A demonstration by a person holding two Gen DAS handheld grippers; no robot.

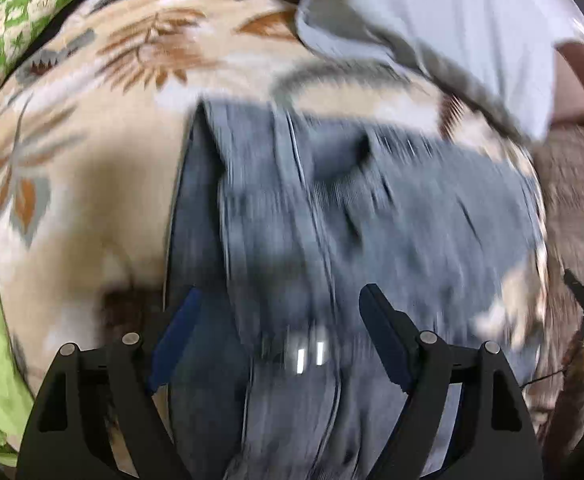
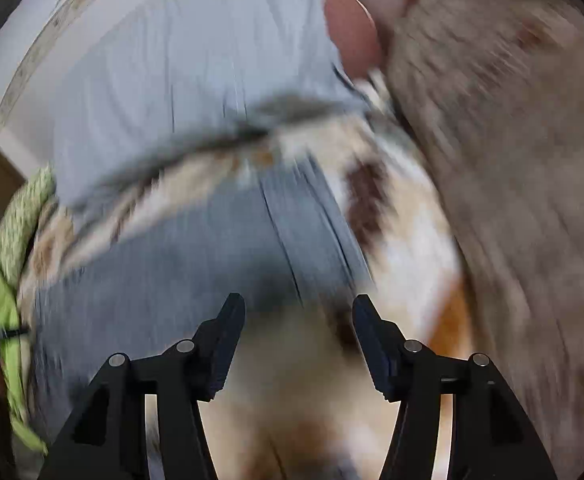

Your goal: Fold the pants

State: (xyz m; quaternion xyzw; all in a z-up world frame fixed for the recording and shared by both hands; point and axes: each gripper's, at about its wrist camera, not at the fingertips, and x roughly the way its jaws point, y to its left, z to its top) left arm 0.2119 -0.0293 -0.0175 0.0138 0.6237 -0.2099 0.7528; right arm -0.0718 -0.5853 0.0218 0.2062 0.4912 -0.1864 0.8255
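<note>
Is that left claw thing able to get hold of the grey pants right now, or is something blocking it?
Probably yes. The left gripper is open above the grey pants, which lie spread on the patterned blanket, with nothing between the fingers and the fabric. The picture is blurred, so the exact gap is unclear.

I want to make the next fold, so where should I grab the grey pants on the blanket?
Judging from the blurred views, take the grey pants at their far edge, where raised folds bunch on the patterned blanket. Bring the left hand-held gripper straight down from above, its open jaws astride that edge.
</note>
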